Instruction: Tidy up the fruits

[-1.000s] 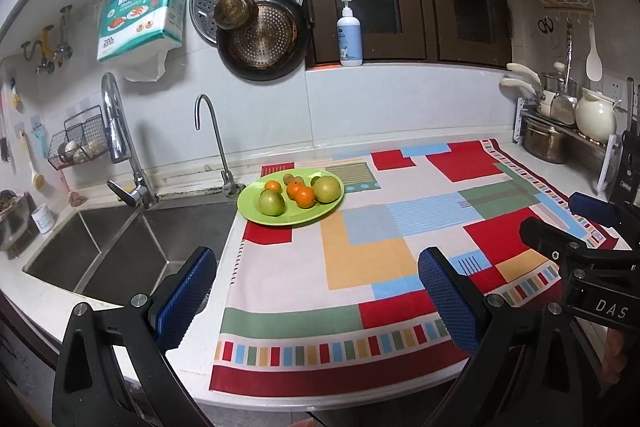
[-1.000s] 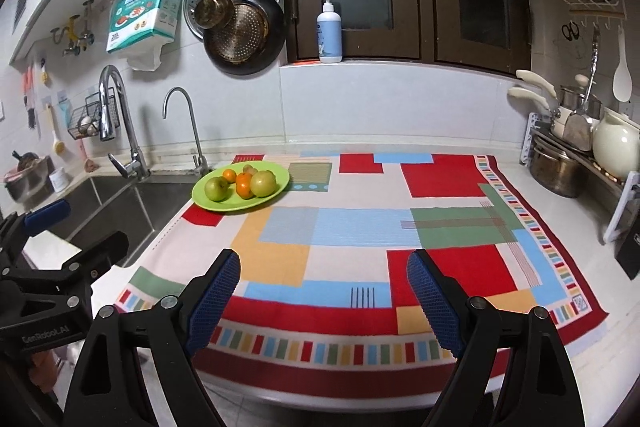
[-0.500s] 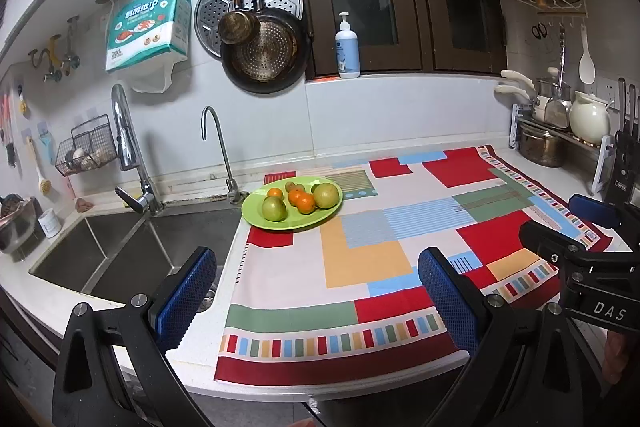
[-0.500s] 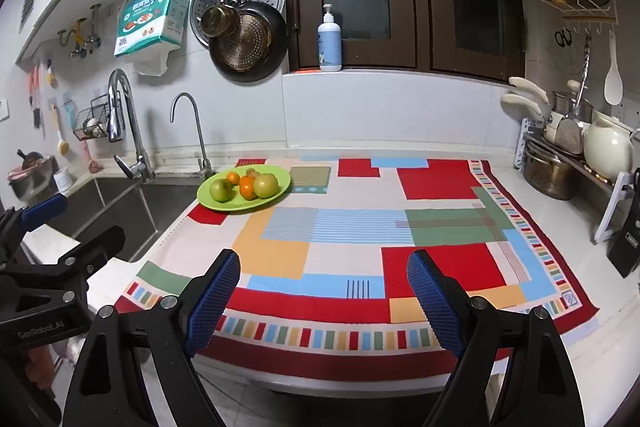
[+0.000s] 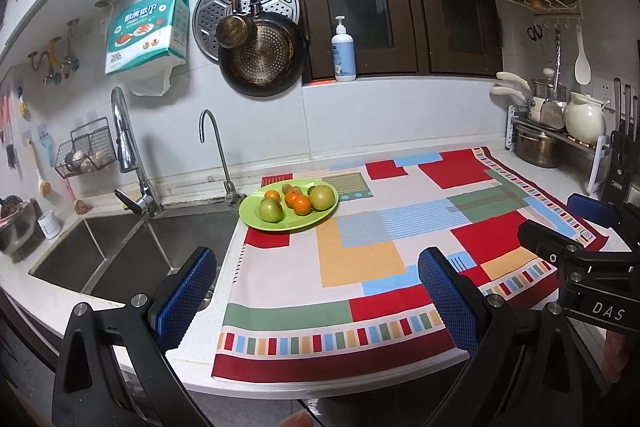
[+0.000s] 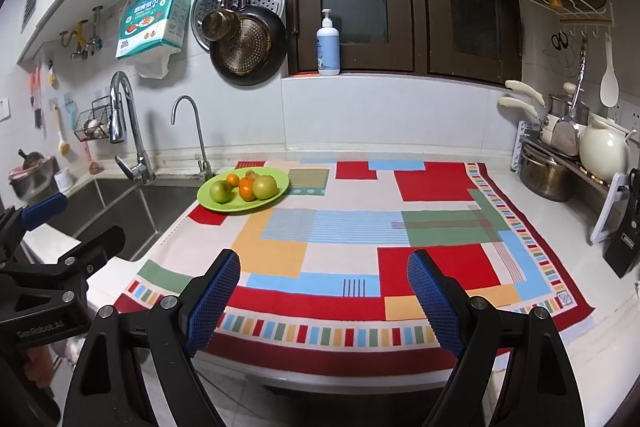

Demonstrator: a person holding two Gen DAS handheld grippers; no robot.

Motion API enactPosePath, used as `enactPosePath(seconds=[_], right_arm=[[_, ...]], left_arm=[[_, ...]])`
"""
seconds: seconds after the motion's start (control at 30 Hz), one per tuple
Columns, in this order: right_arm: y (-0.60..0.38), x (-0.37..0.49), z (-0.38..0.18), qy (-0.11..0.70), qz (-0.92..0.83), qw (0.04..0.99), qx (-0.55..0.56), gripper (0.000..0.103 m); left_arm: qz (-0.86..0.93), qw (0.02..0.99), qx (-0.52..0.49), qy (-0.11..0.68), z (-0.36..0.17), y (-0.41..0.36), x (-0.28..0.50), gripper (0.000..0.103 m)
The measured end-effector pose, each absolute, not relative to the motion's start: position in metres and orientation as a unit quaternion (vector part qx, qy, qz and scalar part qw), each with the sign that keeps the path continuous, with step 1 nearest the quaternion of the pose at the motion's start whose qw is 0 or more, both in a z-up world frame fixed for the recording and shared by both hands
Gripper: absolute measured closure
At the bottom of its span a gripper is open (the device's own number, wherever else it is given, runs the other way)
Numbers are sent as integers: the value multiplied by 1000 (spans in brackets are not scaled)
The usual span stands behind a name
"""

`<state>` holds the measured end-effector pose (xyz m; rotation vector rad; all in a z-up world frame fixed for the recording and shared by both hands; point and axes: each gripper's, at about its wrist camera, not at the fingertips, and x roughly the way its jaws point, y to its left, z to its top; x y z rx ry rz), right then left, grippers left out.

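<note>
Tongs: your left gripper (image 5: 316, 287) and right gripper (image 6: 323, 285) both gape, empty.
Risk: round fruits (image 5: 297, 203) may roll off far-left plate (image 5: 256, 221) if you nudge them.

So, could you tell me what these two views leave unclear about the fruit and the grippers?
- Small fruit at the back of the green plate: both views, partly hidden behind the oranges and apples; kind unclear.
- Left gripper and right gripper: both open; handles and hands cut off by the bottom edge.
</note>
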<state>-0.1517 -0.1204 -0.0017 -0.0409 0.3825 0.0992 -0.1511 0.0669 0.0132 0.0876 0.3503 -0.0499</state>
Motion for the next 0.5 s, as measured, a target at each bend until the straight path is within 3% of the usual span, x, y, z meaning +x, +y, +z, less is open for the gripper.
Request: enactPosePath(seconds=[0.5], right_arm=[[-128, -147, -2, 199, 45, 979, -20, 17]], left_arm=[[-27, 981, 41, 188, 10, 58, -142, 0]])
